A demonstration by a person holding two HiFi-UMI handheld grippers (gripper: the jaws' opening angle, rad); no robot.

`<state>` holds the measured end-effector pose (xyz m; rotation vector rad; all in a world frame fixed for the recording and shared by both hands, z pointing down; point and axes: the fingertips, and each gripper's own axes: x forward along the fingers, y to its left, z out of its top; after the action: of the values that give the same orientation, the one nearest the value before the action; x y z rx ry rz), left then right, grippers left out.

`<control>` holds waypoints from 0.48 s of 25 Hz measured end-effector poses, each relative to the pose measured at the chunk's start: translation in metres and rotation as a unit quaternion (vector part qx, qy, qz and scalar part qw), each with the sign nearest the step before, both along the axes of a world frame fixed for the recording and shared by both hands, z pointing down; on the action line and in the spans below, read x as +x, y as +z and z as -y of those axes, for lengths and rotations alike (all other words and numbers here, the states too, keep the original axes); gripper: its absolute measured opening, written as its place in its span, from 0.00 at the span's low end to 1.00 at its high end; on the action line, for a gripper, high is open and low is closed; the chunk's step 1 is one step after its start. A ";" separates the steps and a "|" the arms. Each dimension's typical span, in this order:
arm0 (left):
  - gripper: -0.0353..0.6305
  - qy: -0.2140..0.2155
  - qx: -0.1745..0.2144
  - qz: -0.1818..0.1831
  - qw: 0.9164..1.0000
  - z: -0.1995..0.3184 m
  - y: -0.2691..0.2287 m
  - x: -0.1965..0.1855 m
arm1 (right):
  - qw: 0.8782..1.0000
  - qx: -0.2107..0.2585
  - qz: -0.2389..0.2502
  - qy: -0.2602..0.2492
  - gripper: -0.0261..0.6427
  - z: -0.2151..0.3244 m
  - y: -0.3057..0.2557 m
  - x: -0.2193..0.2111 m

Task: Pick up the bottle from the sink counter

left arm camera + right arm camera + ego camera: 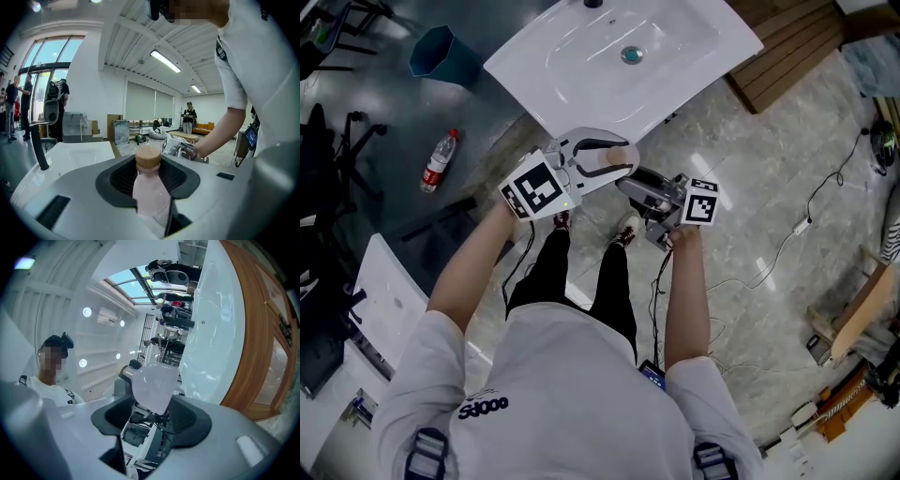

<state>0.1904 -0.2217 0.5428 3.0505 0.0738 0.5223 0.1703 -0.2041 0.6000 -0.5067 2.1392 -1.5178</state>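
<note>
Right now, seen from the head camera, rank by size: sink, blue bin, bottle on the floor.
1. sink, largest by far
2. blue bin
3. bottle on the floor, smallest
The sink stands nearer the camera, which flatters it.

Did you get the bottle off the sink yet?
Done: the pink bottle is up off the sink counter, in the air in front of it. In hand: the left tongs are clamped on it; the right tongs stand open around its bottom end. Left to do: probably nothing, just keep hold.
</note>
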 end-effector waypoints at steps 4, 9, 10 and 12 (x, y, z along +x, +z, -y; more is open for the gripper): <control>0.26 -0.002 0.000 -0.019 1.000 -0.006 -0.025 -0.003 | 1.000 0.016 -0.008 0.012 0.42 -0.004 -0.025 -0.001; 0.26 -0.003 0.018 -0.030 0.999 -0.017 -0.062 -0.009 | 0.999 0.011 -0.010 0.031 0.42 -0.011 -0.062 -0.003; 0.26 -0.004 0.022 -0.035 0.999 -0.020 -0.071 -0.010 | 0.999 0.007 -0.007 0.034 0.42 -0.013 -0.071 -0.004; 0.26 -0.004 0.029 -0.048 0.998 -0.023 -0.092 -0.012 | 0.999 0.004 -0.002 0.034 0.42 -0.016 -0.091 -0.005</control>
<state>0.1783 -0.1984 0.4509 3.1303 0.0497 0.3849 0.1656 -0.1883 0.5089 -0.5735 2.1089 -1.4713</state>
